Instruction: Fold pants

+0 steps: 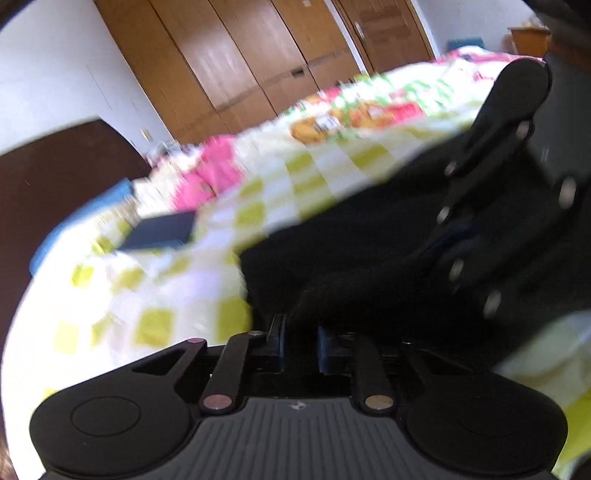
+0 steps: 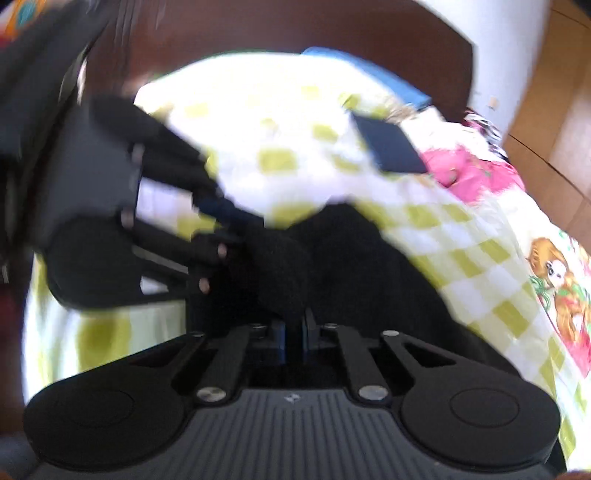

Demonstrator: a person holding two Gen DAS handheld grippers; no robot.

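Observation:
The black pants (image 1: 369,236) lie on a bed with a yellow-and-white checked sheet (image 1: 155,288). My left gripper (image 1: 300,332) is shut on a bunched fold of the black fabric, which rises right in front of it. My right gripper (image 2: 294,328) is also shut on a fold of the pants (image 2: 332,258). In the left wrist view the right gripper (image 1: 443,240) shows close at the right. In the right wrist view the left gripper (image 2: 236,229) shows close at the left. Both views are blurred by motion.
A dark flat rectangular object (image 1: 162,230) lies on the sheet, also seen in the right wrist view (image 2: 388,147). Pink cloth (image 1: 210,173) and a blue pillow edge (image 1: 88,218) lie behind it. A dark wooden headboard (image 2: 295,29) and wooden wardrobe doors (image 1: 240,55) stand beyond.

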